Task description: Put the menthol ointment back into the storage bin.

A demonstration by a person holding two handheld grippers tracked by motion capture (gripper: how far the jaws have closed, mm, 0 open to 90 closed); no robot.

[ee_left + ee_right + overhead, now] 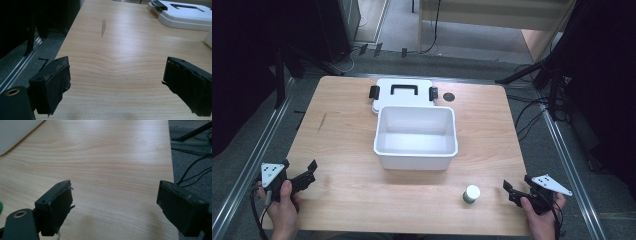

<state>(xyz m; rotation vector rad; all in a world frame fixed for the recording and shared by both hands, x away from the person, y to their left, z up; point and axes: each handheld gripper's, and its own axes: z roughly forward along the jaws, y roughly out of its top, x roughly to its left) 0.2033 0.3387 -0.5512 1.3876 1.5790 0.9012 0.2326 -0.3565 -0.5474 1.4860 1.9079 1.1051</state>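
Wooden table (352,200): pale grain top fills the middle of the high view; a dark scuff mark (322,121) sits toward its left side, seen again at upper centre of the left gripper view (103,27).
White bin (415,137): open and empty, at the centre of the frame.
White lid (403,92): lies flat just behind the bin, touching or nearly touching its far rim, with a black handle and two black latches; it appears at the upper right of the left gripper view (185,13).
Left gripper (301,175): lower left of the frame, held in a hand (282,202); jaws spread wide with bare table between them, grasping nothing (116,82).
Right gripper (512,189): lower right, held in the other hand (539,215); jaws likewise released and apart (115,205).
Small jar (471,194): green body, white cap, upright at lower right of centre, near the right gripper, nothing between them.
Black disc (449,96): on the table right of the lid.
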